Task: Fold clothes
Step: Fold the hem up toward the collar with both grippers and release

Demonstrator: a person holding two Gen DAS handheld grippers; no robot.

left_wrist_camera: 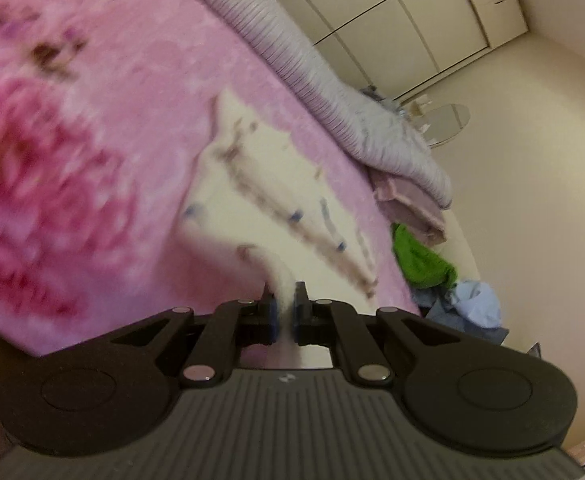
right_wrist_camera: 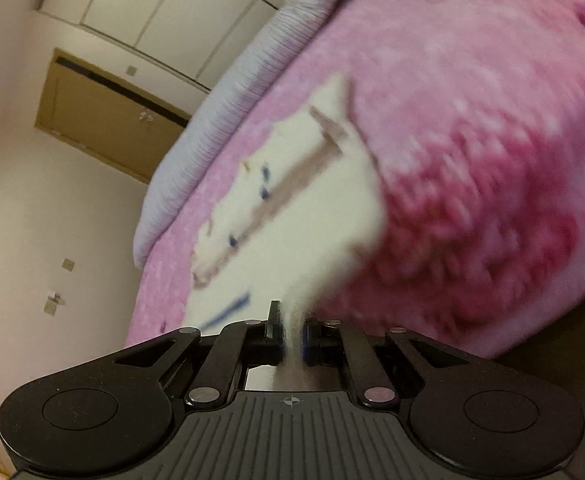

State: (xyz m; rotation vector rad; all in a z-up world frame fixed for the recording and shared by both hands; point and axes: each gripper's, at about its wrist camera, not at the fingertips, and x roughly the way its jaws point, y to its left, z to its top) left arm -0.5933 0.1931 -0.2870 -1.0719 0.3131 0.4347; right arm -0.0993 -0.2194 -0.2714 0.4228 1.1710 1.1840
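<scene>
Cream garment (left_wrist_camera: 276,184) on pink blanket (left_wrist_camera: 92,120); left gripper (left_wrist_camera: 284,312) and right gripper (right_wrist_camera: 291,336) fingers each clamped on its edge.

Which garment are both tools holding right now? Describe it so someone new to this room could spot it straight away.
Start at the pink floral blanket that covers the bed. Spread on it lies a cream-white garment, pinched at its near edge by the left tool and the right tool. Unlike the green cloth and blue cloth piled off the bed's edge, it is pale with brownish bands and small blue marks.
</scene>
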